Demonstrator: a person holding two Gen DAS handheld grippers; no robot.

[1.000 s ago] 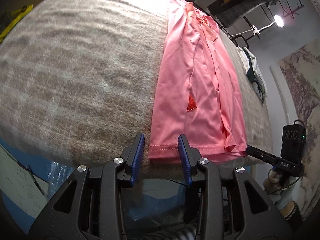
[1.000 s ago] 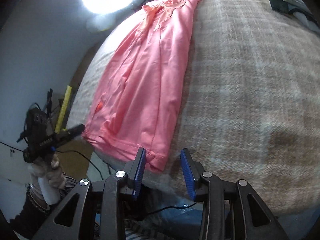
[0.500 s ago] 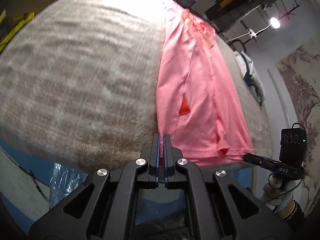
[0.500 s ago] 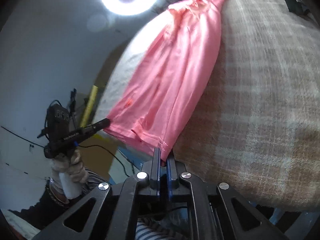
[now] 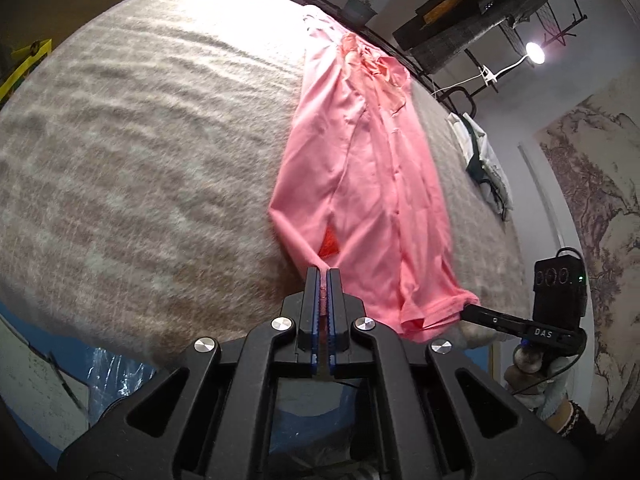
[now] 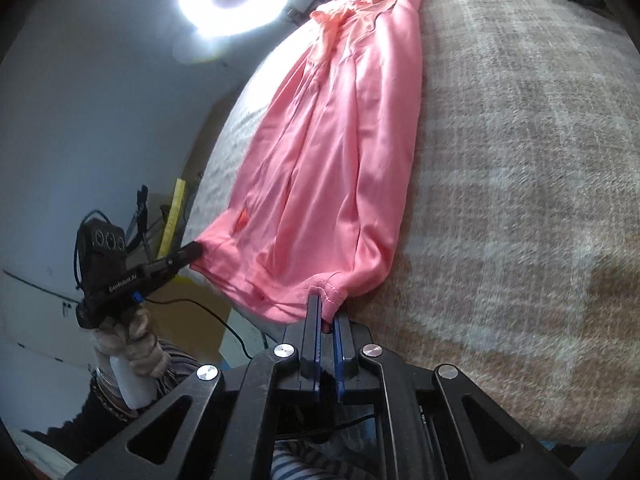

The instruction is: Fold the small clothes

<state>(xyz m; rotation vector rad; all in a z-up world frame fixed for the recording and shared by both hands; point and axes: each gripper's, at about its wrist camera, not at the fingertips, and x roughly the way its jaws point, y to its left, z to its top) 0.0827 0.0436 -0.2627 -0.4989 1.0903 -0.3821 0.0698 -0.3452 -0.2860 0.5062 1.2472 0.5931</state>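
Though sides look already folded inward, pink shirt (image 5: 360, 184) lies lengthwise as long strip on grey blanket (image 5: 140, 152); cross fold left. Near hem lifted off blanket. Left gripper (image 5: 323, 272) pinches one hem corner, right gripper (image 6: 324, 304) pinches other.

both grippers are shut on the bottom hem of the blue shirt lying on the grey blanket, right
Not quite: the shirt is pink, not blue, as both wrist views show. The rest holds: the left gripper and the right gripper are each shut on a corner of its bottom hem, and it lies along the grey blanket.
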